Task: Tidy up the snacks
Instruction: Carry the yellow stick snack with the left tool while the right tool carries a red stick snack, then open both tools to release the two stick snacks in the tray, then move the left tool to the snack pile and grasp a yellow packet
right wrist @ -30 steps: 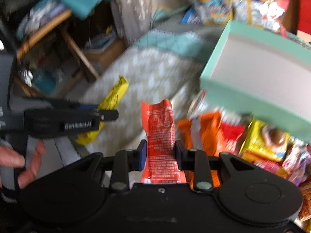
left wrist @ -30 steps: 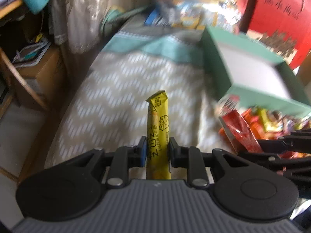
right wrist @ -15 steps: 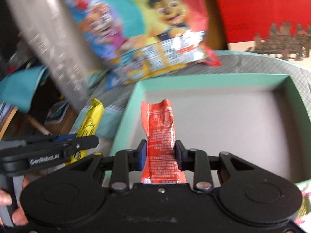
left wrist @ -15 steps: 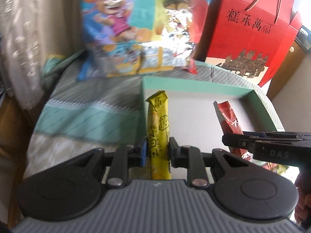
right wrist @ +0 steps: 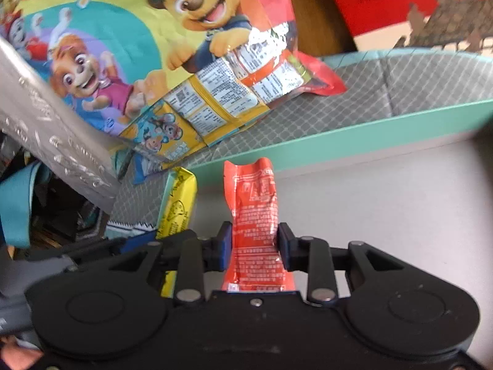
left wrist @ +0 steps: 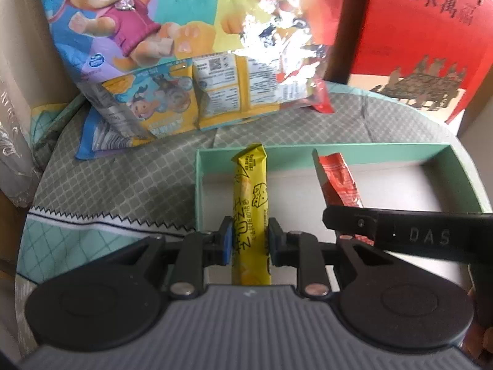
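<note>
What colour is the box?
Mint green walls with a pale grey floor; the left wrist view shows it best.

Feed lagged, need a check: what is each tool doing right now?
Left tool: closed on the yellow snack stick.
Right tool: closed on the red snack packet.

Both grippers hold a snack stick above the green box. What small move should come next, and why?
Probably lower both a little, then open. The left gripper is shut on the yellow snack stick and the right gripper on the red snack stick; both sticks are over the bare floor of the green box, near its left end.
</note>
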`<move>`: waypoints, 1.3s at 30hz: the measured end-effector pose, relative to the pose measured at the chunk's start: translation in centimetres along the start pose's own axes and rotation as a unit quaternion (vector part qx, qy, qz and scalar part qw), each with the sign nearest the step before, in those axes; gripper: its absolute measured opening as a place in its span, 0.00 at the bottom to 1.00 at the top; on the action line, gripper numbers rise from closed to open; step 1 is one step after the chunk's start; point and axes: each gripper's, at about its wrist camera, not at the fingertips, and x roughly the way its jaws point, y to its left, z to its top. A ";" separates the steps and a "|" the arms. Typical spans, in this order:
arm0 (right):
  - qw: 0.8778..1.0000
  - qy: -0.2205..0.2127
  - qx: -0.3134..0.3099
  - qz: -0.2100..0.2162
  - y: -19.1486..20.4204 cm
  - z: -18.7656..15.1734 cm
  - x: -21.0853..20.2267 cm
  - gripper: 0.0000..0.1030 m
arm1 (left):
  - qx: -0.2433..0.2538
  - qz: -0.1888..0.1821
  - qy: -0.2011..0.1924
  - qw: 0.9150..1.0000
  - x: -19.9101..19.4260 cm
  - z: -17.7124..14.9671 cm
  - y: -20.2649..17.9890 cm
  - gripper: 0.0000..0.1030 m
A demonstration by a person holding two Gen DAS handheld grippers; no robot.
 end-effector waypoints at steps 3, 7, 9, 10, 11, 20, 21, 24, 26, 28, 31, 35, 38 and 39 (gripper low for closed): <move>1.000 0.002 0.012 0.017 -0.5 0.3 0.4 0.38 | 0.011 0.007 -0.010 1.000 0.6 0.2 -0.3 0.33; 1.000 -0.008 0.014 0.021 -0.2 1.0 1.0 0.62 | 0.021 -0.021 -0.039 0.999 -0.7 -0.3 -0.6 0.76; 1.000 -0.013 0.016 0.015 -0.1 1.1 1.0 0.72 | 0.025 -0.011 -0.051 0.998 -1.4 -0.4 -0.9 0.84; 1.000 -0.014 0.017 0.012 0.0 1.0 0.9 0.74 | 0.024 -0.007 -0.053 0.998 -1.6 -0.5 -0.9 0.85; 1.000 -0.016 0.019 0.011 -0.1 0.9 0.7 0.78 | 0.021 -0.006 -0.051 0.998 -1.8 -0.5 -0.9 0.86; 0.999 -0.039 0.000 -0.001 0.8 -1.4 -3.8 0.96 | 0.008 0.009 -0.040 0.999 -4.7 -3.2 -1.1 0.96; 0.999 -0.040 -0.005 0.000 0.9 -1.7 -4.4 0.97 | 0.009 0.009 -0.040 0.999 -5.1 -3.6 -1.3 0.96; 0.999 -0.045 -0.009 0.002 0.9 -2.9 -6.2 0.99 | 0.020 0.009 -0.039 0.999 -6.3 -5.4 -2.0 0.97; 0.999 -0.048 -0.009 -0.002 0.9 -3.8 -7.3 1.00 | 0.029 0.009 -0.036 0.999 -7.0 -6.7 -2.5 0.98; 0.999 -0.047 -0.013 -0.005 0.7 -4.7 -8.5 1.00 | 0.036 0.007 -0.032 0.999 -7.7 -8.0 -2.9 0.98; 0.999 -0.043 -0.015 -0.006 0.1 -6.2 -10.0 1.00 | 0.044 0.003 -0.028 0.999 -8.8 -10.1 -3.3 0.98; 0.999 -0.034 -0.007 -0.009 -1.3 -8.4 -11.5 1.00 | 0.071 -0.001 -0.025 0.997 -9.8 -12.7 -4.4 0.98; 0.999 -0.029 0.006 -0.011 -2.5 -10.2 -12.5 1.00 | 0.116 0.002 -0.023 0.993 -9.9 -14.6 -5.5 0.96; 0.999 -0.028 0.012 -0.013 -2.8 -10.6 -12.8 1.00 | 0.133 0.004 -0.024 0.991 -9.9 -15.2 -5.8 0.91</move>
